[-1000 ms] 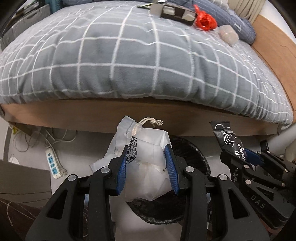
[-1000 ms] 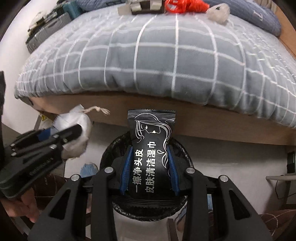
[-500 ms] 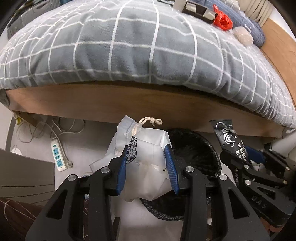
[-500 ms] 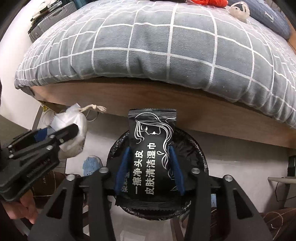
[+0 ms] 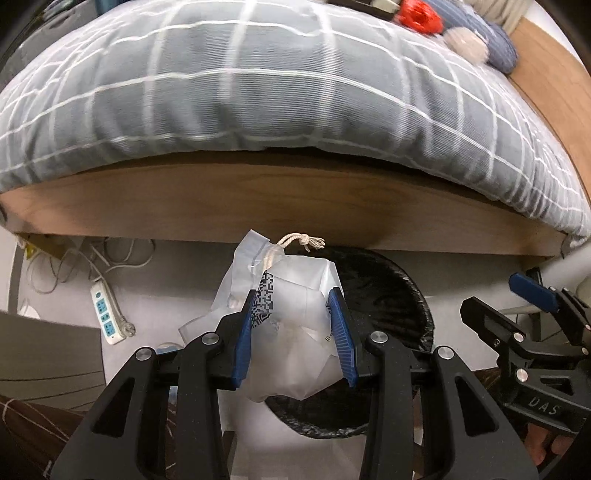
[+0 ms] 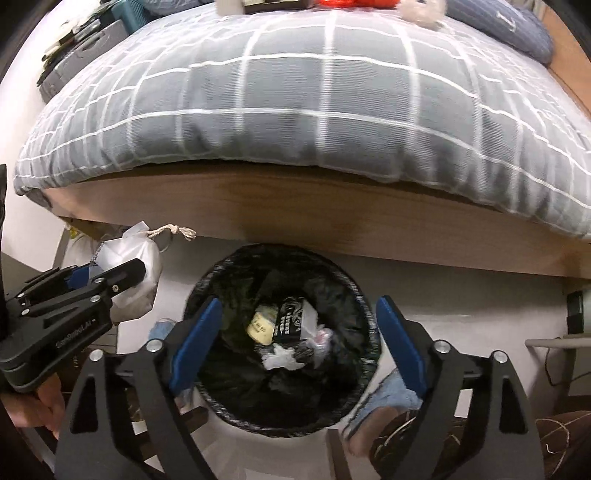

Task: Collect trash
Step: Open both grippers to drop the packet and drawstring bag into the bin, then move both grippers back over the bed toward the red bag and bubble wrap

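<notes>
My left gripper is shut on a white drawstring bag and holds it above the left rim of a black-lined trash bin. The bag also shows in the right wrist view. My right gripper is open and empty, right above the bin. A black wet-wipe packet lies inside the bin among yellow and white scraps. The right gripper shows at the right edge of the left wrist view.
A bed with a grey checked blanket and wooden frame overhangs the bin. A red wad and other items lie on the bed. A power strip and cables lie on the floor at left.
My right gripper has opened and the black wet-wipe packet has dropped into the bin. My left gripper still holds the white bag, a little closer to the bin.
</notes>
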A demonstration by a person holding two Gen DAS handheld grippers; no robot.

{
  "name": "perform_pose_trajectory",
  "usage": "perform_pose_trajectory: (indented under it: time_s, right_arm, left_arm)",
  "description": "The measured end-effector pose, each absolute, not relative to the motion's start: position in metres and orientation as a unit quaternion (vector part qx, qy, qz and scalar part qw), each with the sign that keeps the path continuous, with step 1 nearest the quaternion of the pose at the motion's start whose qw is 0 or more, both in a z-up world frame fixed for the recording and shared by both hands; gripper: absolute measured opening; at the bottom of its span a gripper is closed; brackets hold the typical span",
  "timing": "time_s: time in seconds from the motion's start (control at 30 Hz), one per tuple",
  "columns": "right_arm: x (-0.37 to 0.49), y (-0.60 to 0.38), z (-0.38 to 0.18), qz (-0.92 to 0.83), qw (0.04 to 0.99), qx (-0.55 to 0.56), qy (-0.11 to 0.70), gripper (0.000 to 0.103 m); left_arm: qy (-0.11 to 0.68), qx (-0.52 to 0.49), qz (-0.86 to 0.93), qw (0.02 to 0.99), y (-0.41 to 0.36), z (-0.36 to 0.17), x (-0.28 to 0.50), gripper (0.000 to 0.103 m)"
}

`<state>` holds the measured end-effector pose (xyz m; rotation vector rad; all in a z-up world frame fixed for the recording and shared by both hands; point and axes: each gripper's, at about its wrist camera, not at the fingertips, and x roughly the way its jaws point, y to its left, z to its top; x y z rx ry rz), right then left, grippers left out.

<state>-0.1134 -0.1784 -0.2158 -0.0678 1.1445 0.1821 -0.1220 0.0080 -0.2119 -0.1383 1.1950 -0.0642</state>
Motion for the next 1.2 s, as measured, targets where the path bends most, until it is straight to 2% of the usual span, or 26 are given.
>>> perform_pose_trajectory:
  time_s: [0.13, 0.57, 0.7, 0.83, 1.1, 1.2]
  right_arm:
    - [-0.114, -0.201, -0.209, 0.066, 0.847, -0.023, 0.527, 0.092]
    - [-0.115, -0.248, -0.207, 0.008, 0.851, -0.013, 0.524, 0.092]
    - [-0.116, -0.257, -0.202, -0.001, 0.855, -0.009, 0.518, 0.092]
    - [-0.115, -0.26, -0.19, -0.013, 0.866, -0.017, 0.5, 0.092]
    - [-0.113, -0.253, -0.156, -0.017, 0.895, -0.027, 0.445, 0.092]
    - [-0.109, -0.253, -0.144, -0.018, 0.902, -0.022, 0.431, 0.092]
  left_arm:
    - [0.564, -0.058, -0.047, 0.823, -0.013, -0.213, -0.119, 0.038]
    - [0.565, -0.031, -0.088, 0.82, -0.071, -0.215, -0.116, 0.039]
    - [0.551, -0.016, -0.081, 0.83, -0.074, -0.213, -0.117, 0.055]
    - [0.532, -0.013, -0.068, 0.844, -0.075, -0.197, -0.117, 0.076]
    - [0.491, -0.009, -0.046, 0.87, -0.062, -0.162, -0.112, 0.094]
    - [0.478, -0.004, -0.04, 0.878, -0.06, -0.151, -0.11, 0.095]
